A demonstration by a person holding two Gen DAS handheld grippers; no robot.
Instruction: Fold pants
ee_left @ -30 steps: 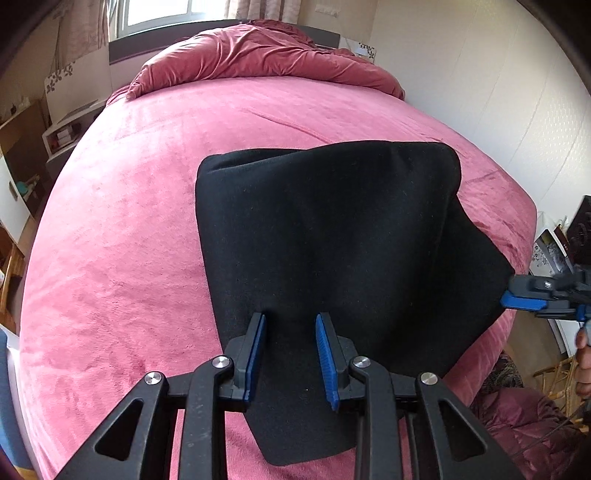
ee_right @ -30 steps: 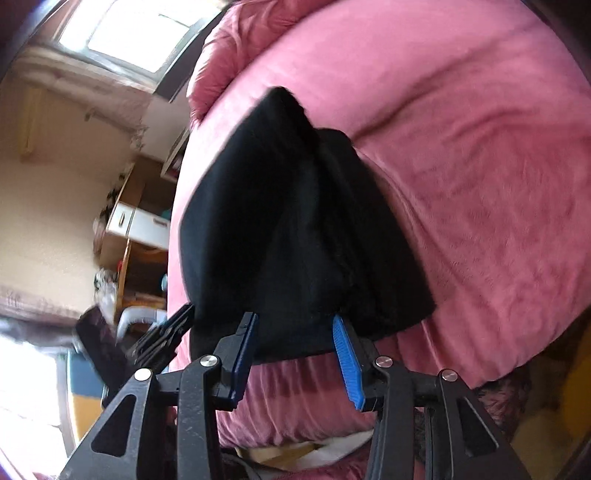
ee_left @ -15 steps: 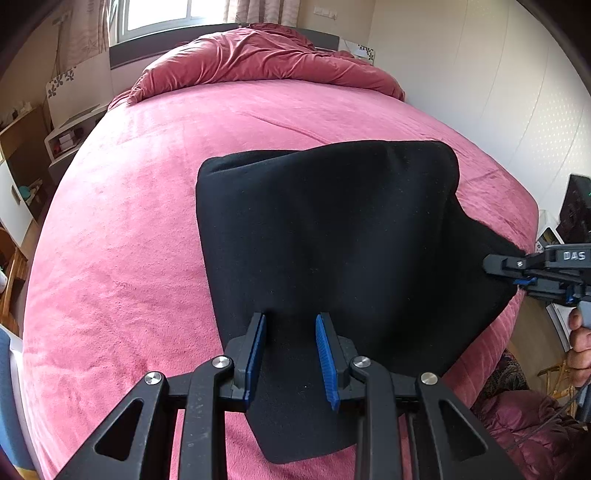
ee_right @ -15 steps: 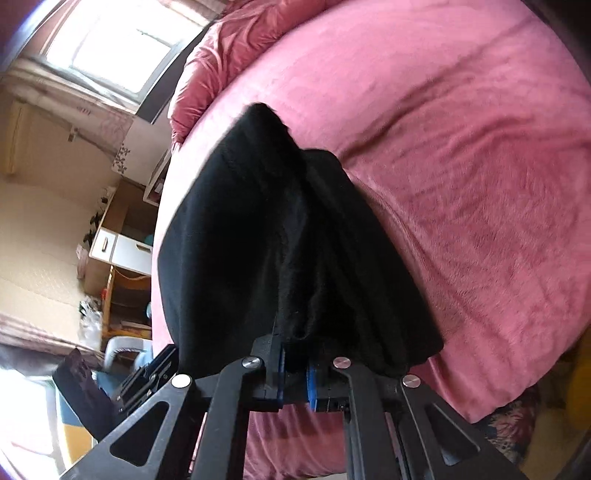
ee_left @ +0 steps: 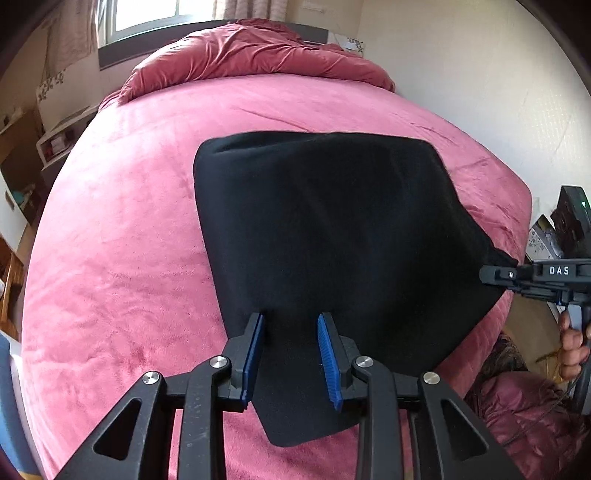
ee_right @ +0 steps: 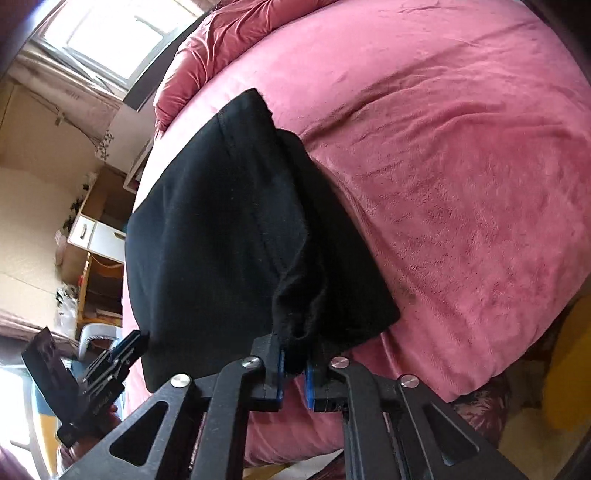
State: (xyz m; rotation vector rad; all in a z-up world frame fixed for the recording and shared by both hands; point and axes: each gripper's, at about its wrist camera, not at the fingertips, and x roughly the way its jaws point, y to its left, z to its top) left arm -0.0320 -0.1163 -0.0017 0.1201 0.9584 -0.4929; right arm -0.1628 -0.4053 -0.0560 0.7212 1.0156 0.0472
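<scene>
The black pants [ee_left: 332, 236] lie folded on the pink bed cover [ee_left: 118, 236], toward the near edge of the bed, with one narrow end reaching the edge closest to the left wrist camera and a corner drooping over the bed's side. Relative to the pants, the rumpled red duvet [ee_left: 258, 59] is heaped well beyond them at the far end of the bed, under the window [ee_left: 151, 14]. The left gripper [ee_left: 290, 356] hovers at the near narrow end of the pants with its blue pads [ee_left: 255, 354] standing apart, black cloth showing between them; whether the pads press on the cloth cannot be told. The right gripper [ee_right: 293, 373] is at the side corner of the pants, its pads drawn together and clamped on a bunched fold of the black fabric, which rises slightly off the cover there. In the left wrist view the same right gripper reaches the pants' corner from the side, a hand [ee_left: 572, 347] on its handle.
</scene>
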